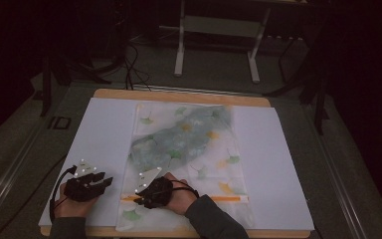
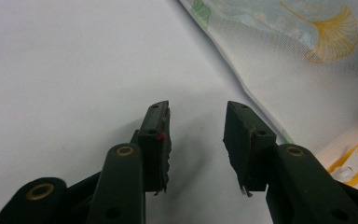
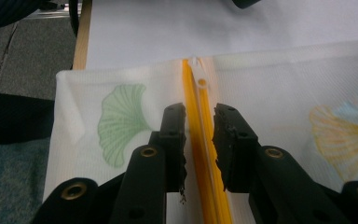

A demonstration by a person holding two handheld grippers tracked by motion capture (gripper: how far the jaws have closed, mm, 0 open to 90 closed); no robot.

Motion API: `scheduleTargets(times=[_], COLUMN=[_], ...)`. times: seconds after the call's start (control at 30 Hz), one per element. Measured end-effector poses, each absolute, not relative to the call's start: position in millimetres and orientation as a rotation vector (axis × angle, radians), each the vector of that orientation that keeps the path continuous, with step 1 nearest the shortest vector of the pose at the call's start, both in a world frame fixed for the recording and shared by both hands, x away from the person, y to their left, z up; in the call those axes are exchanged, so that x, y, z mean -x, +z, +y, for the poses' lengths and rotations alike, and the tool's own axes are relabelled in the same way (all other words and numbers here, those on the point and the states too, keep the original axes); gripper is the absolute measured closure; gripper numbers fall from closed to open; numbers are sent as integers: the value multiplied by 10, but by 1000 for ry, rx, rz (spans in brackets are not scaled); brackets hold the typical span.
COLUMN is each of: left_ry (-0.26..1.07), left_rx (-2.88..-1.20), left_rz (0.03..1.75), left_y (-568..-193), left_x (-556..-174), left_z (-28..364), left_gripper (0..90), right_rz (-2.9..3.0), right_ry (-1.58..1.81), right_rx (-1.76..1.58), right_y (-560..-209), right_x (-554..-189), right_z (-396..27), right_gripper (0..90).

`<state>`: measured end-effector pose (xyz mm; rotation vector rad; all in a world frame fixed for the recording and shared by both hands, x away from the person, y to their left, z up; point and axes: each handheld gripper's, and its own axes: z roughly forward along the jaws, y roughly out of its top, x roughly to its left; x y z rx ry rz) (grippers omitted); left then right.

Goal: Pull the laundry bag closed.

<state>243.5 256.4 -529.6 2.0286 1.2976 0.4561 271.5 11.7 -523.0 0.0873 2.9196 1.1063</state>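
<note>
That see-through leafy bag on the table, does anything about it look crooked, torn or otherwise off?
Nothing looks damaged. The mesh bag lies flat and square on the white sheet, a grey-blue cloth bunched slantwise inside. The right gripper straddles the orange zipper, pads not clearly pressing; its white pull lies just ahead.

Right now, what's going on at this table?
A person works on a leaf-printed mesh bag lying on white paper. The right hand-held gripper straddles the bag's yellow zipper, jaws narrowly apart, just short of the white zipper pull. The left hand-held gripper is open above bare paper beside the bag.
</note>
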Motion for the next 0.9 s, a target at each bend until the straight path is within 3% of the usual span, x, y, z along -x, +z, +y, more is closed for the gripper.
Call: scheduleTargets(times=[0.47, 0.57, 0.67, 0.9], left_ry=[458, 458, 461, 462], left_rx=[-2042, -2046, -2040, -2046], left_rz=[1293, 1294, 1296, 1293], left_y=[-5297, -5299, -5299, -5301], left_x=[-2440, -2440, -2440, -2441], left_z=[2561, 2557, 2564, 2560], left_gripper=[608, 606, 606, 606], right_rz=[2951, 2957, 2960, 2965], right_ry=[1107, 1101, 1091, 1086], right_rx=[-117, -114, -76, -97], right_y=[-5287, -5294, -5303, -5310], right_x=[-2781, -2778, -2750, -2760], right_z=[326, 355, 384, 421], right_gripper=[708, 718, 784, 793])
